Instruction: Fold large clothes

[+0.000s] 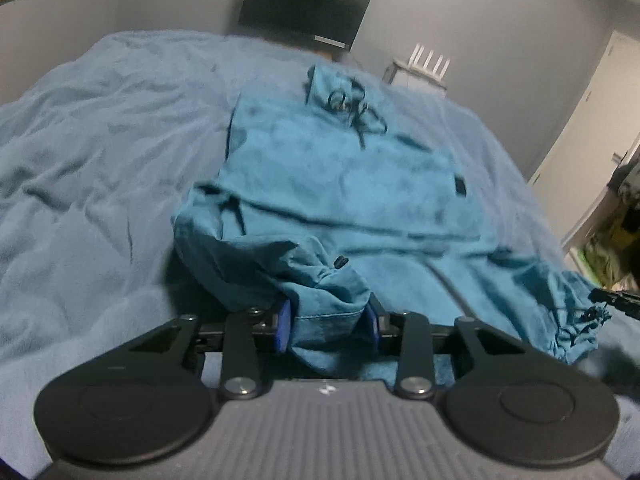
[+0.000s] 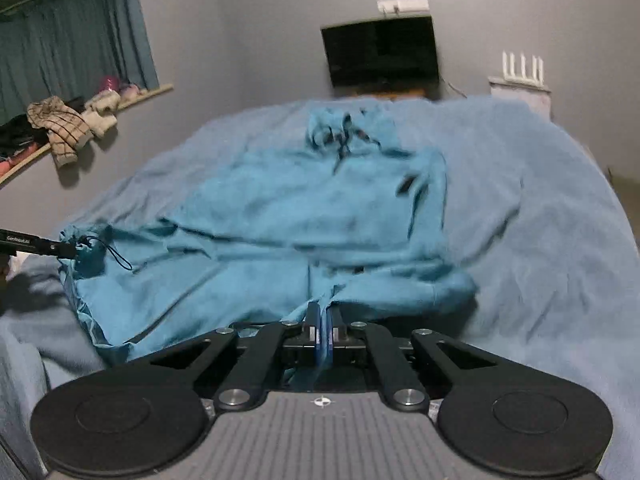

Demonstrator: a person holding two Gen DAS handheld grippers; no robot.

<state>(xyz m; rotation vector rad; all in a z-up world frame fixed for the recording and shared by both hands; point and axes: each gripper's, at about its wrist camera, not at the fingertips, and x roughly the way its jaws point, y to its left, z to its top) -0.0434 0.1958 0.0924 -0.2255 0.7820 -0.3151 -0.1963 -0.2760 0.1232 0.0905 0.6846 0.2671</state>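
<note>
A teal hooded jacket lies spread on a bed with a blue blanket, its hood and dark drawstrings at the far end. My left gripper is shut on a thick bunch of the jacket's near hem, which fills the gap between its blue pads. In the right wrist view my right gripper is shut on a thin edge of the jacket, pads almost touching. Each gripper's tip also shows in the other view, the right gripper and the left gripper, beside a puckered hem corner.
A dark screen stands against the grey wall beyond the bed, with a white router to its right. A shelf with piled clothes and a curtain are at the left. A white door is at the right.
</note>
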